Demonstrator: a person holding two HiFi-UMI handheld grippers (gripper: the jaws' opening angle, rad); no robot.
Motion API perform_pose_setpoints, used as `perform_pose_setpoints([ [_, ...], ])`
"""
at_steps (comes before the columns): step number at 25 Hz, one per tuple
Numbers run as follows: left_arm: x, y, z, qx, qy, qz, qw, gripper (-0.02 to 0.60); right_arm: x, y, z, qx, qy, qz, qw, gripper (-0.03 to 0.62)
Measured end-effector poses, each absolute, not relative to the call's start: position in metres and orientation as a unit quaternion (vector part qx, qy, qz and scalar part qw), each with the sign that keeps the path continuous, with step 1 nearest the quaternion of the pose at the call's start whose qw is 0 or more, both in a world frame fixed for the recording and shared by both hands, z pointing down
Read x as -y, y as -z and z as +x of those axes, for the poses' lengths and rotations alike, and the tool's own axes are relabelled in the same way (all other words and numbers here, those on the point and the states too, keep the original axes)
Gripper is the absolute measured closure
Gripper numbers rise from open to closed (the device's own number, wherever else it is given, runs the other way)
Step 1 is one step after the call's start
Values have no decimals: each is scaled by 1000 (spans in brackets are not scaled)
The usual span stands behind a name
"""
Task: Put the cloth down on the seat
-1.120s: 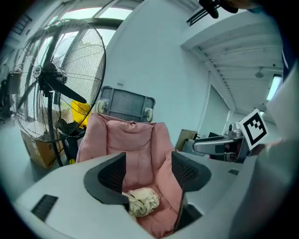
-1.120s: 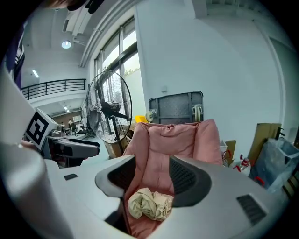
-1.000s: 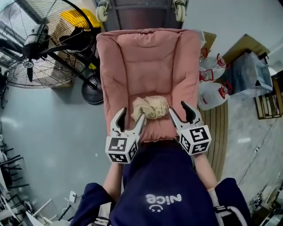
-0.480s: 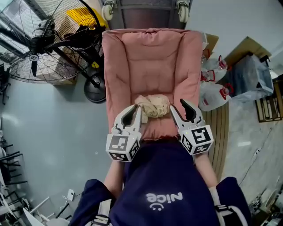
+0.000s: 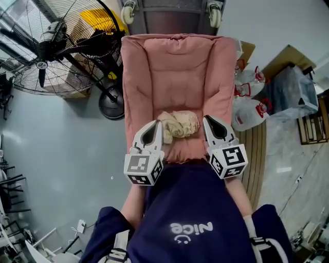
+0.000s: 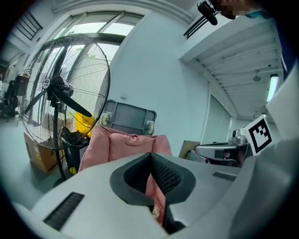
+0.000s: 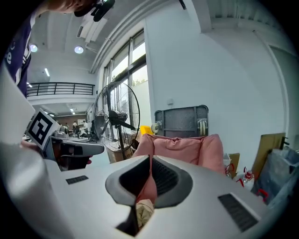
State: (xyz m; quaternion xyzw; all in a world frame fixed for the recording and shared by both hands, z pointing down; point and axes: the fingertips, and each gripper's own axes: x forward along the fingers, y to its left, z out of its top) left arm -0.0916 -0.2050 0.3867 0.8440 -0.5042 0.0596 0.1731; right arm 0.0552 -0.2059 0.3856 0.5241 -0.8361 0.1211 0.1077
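A crumpled beige cloth (image 5: pixel 178 124) lies on the front part of the pink cushioned seat (image 5: pixel 175 67). My left gripper (image 5: pixel 157 125) sits just left of the cloth, its jaws closing tip to tip with nothing between them. My right gripper (image 5: pixel 208 120) sits just right of the cloth, a little apart from it, its jaws likewise closing together on nothing. In the left gripper view, the left gripper (image 6: pixel 150 155) points at the seat (image 6: pixel 121 142). In the right gripper view, the cloth (image 7: pixel 144 210) shows low through the slit below the right gripper (image 7: pixel 150 158).
A large floor fan (image 5: pixel 43 51) stands left of the seat, with a cardboard box (image 5: pixel 72 92) behind it. Plastic jugs (image 5: pixel 247 110) and a wrapped bundle (image 5: pixel 290 87) stand to the right. A wheeled grey cart (image 5: pixel 172 13) is behind the seat back. The person's torso fills the bottom.
Both grippers' jaws have gone from wide open to shut, the left one first. They moved slightly forward beside the cloth, which stays on the seat.
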Motion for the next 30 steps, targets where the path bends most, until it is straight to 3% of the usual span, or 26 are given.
perform_pose_setpoints([
  [9, 202, -377, -99, 511, -10, 838, 189, 561, 205, -385, 63, 831, -137, 532, 83, 540],
  [30, 201, -379, -98, 519, -52, 837, 164, 561, 206, -392, 59, 835, -111, 525, 121, 543],
])
